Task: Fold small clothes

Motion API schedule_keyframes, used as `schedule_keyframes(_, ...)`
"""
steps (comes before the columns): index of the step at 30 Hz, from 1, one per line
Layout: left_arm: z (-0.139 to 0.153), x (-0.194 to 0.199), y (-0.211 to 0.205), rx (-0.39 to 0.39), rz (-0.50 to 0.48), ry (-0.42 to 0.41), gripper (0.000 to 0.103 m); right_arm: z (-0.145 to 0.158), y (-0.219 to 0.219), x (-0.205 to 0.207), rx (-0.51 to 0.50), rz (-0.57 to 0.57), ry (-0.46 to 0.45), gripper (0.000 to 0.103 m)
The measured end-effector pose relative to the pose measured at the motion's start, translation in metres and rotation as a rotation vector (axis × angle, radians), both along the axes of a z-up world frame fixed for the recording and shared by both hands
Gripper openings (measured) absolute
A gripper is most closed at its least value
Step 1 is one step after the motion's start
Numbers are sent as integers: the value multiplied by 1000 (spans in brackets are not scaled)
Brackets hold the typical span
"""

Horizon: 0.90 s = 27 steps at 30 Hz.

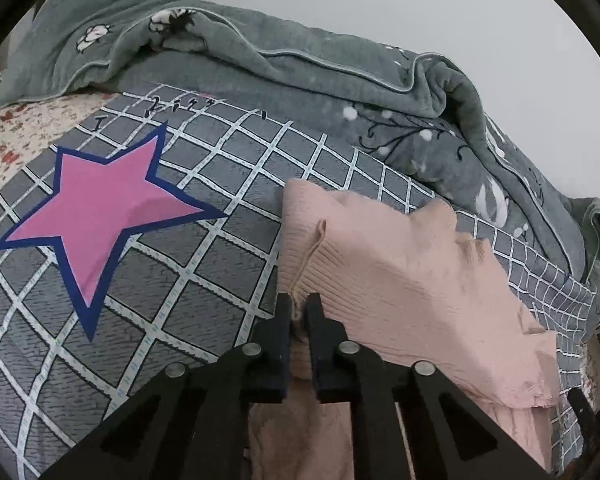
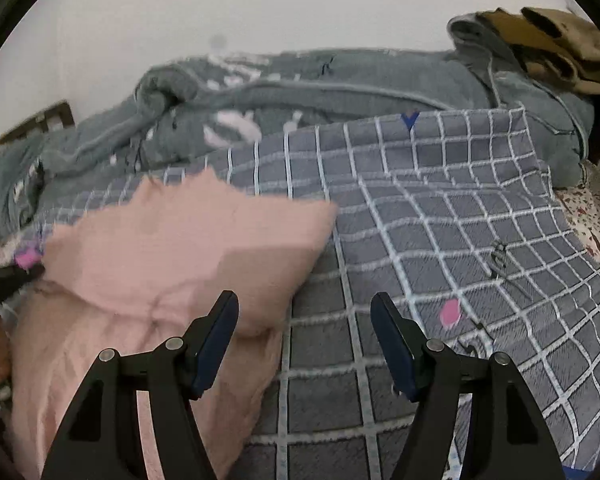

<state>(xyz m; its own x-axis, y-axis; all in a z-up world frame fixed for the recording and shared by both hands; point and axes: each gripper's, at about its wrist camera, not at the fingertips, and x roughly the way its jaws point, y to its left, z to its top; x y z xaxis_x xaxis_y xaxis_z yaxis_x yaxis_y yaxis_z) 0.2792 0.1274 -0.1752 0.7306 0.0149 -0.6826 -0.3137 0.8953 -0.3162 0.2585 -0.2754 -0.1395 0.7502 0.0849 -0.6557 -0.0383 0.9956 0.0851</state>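
Observation:
A pink knit garment lies partly folded on a grey checked bedsheet. My left gripper is shut on the garment's near-left edge, beside a thin drawstring. In the right wrist view the same pink garment lies at the left, its upper layer folded over. My right gripper is open and empty, with its left finger at the garment's right edge and its right finger over the bare sheet.
A rumpled grey-green blanket runs along the back by the white wall and shows in the right wrist view. A pink star is printed on the sheet. Brown clothing lies at the far right. A floral sheet lies at the left.

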Motion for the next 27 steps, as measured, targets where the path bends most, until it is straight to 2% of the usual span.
schedule_keyframes(1, -1, 0, 0, 3, 2, 2, 12, -2, 2, 5, -8, 2, 17, 68)
schedule_keyframes(3, -2, -1, -1, 16, 13, 14, 20, -13, 7, 13, -38, 8, 75, 68)
schedule_keyframes(5, -3, -2, 2, 15, 23, 24, 37, -27, 13, 22, -80, 5, 154, 67)
schedule_keyframes(7, -4, -3, 5, -3, 21, 27, 52, -26, 14, 20, -91, 8, 149, 68)
schedule_keyframes(9, -5, -4, 5, -9, 7, 22, 53, -23, 13, 17, -90, 6, 132, 69)
schedule_keyframes(15, -2, -11, -6, 45, -29, 9, 53, -13, 11, 5, -87, -10, 91, 69)
schedule_keyframes(20, 2, -23, -6, 58, -55, -28, 53, -3, 11, -9, -54, 24, 66, 59)
schedule_keyframes(24, 6, -36, -5, 93, -53, -54, 50, 6, 16, -20, -68, 30, 15, 59)
schedule_keyframes(27, 12, -51, -9, 130, -106, -79, 49, 17, 20, -31, -80, 19, -38, 59)
